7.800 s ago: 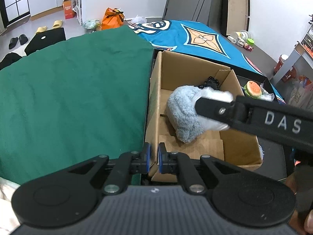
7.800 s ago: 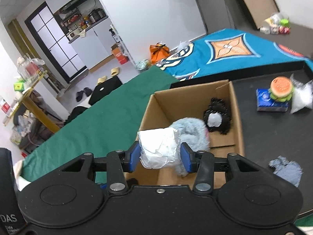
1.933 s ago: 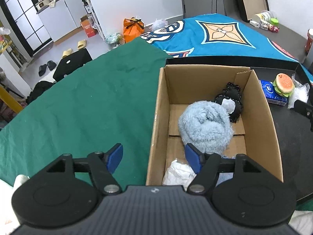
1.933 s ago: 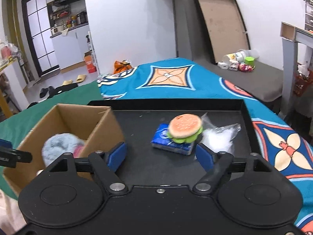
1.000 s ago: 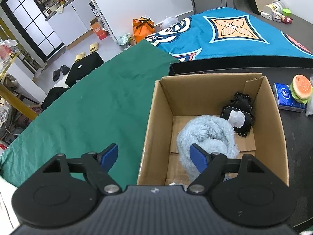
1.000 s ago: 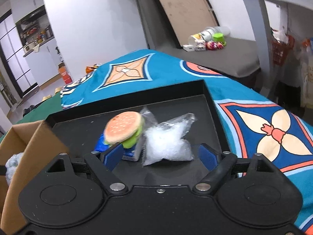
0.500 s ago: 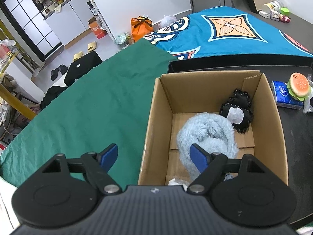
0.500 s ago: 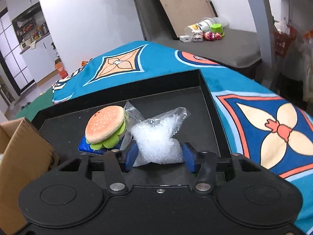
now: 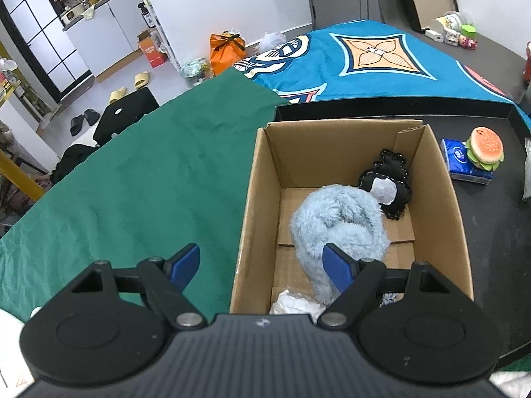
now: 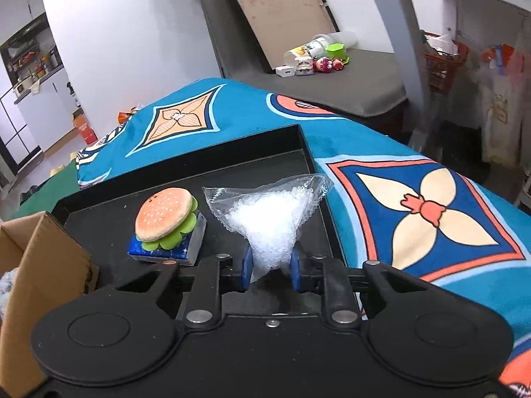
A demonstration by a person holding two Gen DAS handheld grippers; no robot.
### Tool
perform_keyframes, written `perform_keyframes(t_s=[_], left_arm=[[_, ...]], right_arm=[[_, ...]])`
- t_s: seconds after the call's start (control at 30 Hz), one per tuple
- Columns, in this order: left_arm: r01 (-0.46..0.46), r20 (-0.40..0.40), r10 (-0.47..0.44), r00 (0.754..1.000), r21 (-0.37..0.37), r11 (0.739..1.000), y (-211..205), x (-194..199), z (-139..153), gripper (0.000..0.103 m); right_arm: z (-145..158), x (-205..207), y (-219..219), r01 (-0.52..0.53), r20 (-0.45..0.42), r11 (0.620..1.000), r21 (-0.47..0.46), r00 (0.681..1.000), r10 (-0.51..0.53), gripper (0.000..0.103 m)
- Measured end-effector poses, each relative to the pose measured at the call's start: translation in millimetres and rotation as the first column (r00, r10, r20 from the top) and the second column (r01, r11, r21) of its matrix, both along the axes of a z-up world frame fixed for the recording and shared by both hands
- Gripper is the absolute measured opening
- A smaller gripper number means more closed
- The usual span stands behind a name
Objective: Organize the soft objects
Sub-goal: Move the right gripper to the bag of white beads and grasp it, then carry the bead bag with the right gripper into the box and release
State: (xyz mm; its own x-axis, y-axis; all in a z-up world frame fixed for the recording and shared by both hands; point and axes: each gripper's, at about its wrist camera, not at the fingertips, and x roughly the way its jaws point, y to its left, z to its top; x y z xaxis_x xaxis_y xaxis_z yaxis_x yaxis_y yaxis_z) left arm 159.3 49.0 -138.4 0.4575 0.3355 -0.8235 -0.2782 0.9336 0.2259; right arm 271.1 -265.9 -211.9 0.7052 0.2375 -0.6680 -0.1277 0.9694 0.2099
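My right gripper [image 10: 269,268] is shut on the near end of a clear plastic bag of white beads [image 10: 265,215] on the black tray [image 10: 186,165]. A plush burger [image 10: 164,217] sits on a blue tissue pack [image 10: 189,247] just left of the bag. My left gripper [image 9: 262,262] is open and empty, above the near left wall of the cardboard box [image 9: 252,192]. The box holds a fluffy blue plush [image 9: 338,219], a black and white plush [image 9: 386,187] and a white crumpled item [image 9: 295,303]. The burger [image 9: 485,147] and tissue pack [image 9: 456,159] also show in the left wrist view.
The box stands at the left end of the black tray [image 9: 491,215], beside a green cloth [image 9: 132,182]. A blue patterned cloth [image 10: 415,199] lies around the tray. The tray's raised rim [image 10: 308,156] runs just right of the bag. Small toys [image 10: 315,63] lie on a grey surface behind.
My right gripper dropped the white item in the box, swung right to the tray, reached the bead bag and closed on it. My left gripper opened and stayed over the box.
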Motion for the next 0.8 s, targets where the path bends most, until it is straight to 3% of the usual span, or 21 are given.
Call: perform_keyframes(t_s=[0.8], left_arm=[[0.024,0.066,-0.019,0.998,-0.083,0.996,15,-16,6,0.08]], right_arm=[[51,-46,26,-0.043,0.07,0.998,0.052,0.997,0.039,0.021]])
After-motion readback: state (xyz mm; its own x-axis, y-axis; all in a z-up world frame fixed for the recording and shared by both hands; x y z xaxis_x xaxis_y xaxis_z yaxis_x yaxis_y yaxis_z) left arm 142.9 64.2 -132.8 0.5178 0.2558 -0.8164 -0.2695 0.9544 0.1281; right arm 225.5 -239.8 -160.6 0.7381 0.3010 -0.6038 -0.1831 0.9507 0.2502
